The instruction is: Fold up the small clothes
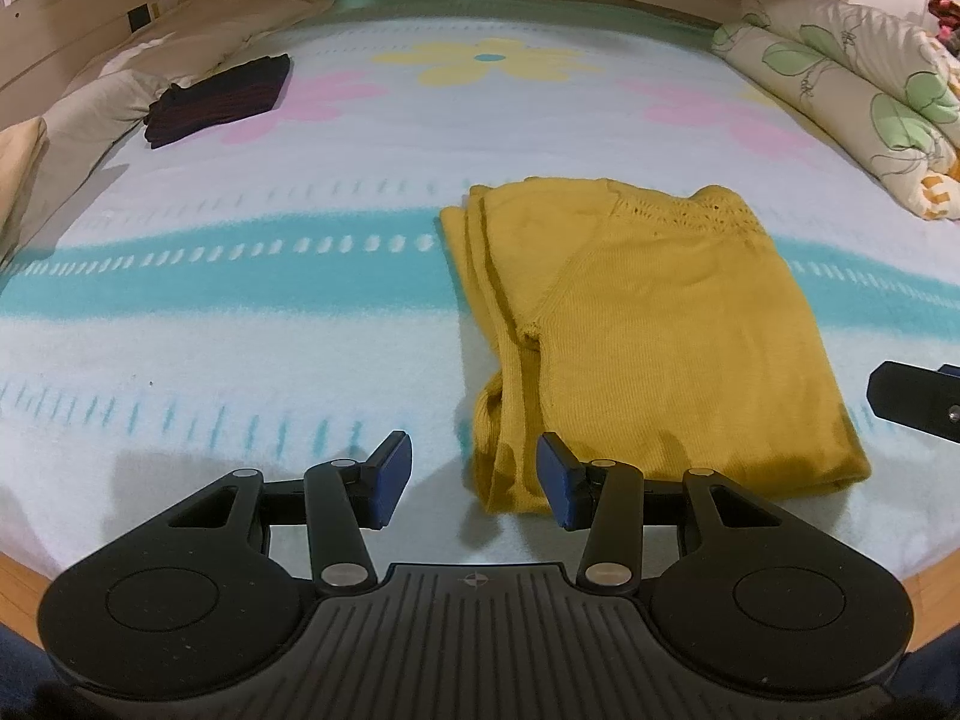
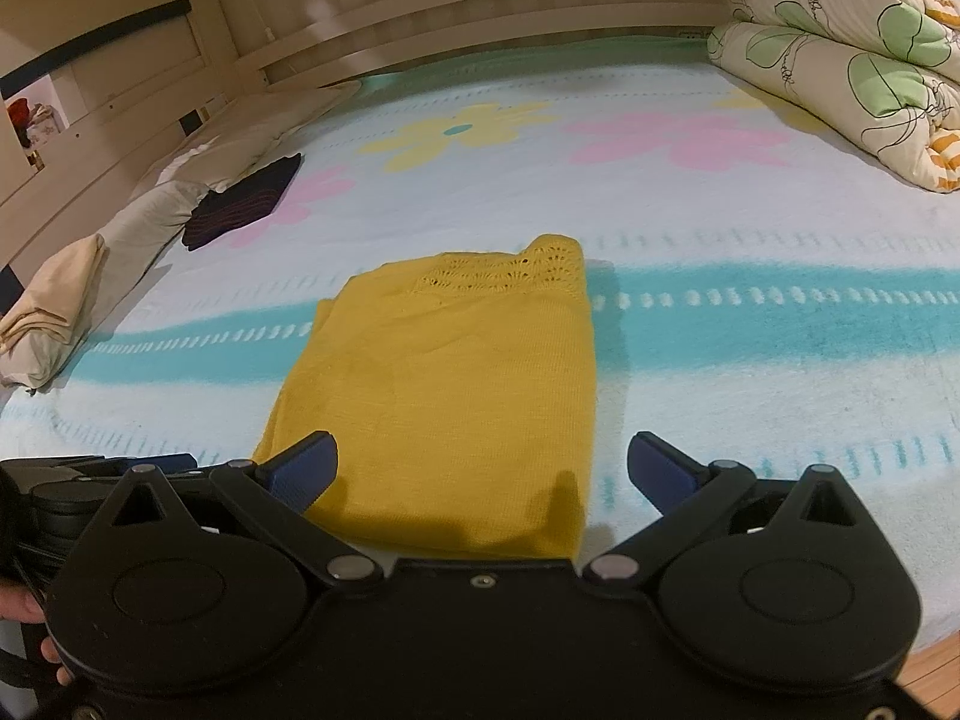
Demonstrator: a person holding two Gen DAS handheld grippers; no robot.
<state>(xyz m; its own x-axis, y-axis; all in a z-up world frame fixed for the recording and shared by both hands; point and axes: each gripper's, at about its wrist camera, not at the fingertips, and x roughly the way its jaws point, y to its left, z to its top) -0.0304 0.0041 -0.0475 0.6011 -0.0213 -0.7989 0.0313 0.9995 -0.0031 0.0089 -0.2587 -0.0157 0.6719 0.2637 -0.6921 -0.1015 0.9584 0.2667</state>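
Observation:
A mustard-yellow knit garment [image 1: 648, 330] lies folded lengthwise on the bed, with a sleeve bunched along its left edge. It also shows in the right wrist view [image 2: 444, 396]. My left gripper [image 1: 474, 483] is open and empty, hovering at the garment's near left corner. My right gripper [image 2: 480, 471] is open and empty, its jaws wide over the garment's near edge; its body shows at the right edge of the left wrist view [image 1: 918, 402]. A dark folded garment [image 1: 219, 99] lies at the far left, also seen in the right wrist view [image 2: 243, 201].
The bed has a pale blanket [image 1: 240, 312] with teal stripes and flowers. A rolled floral duvet [image 2: 852, 66] sits at the far right. White pillows and cream cloth [image 2: 66, 300] line the left side. A wooden headboard [image 2: 480, 12] runs along the back.

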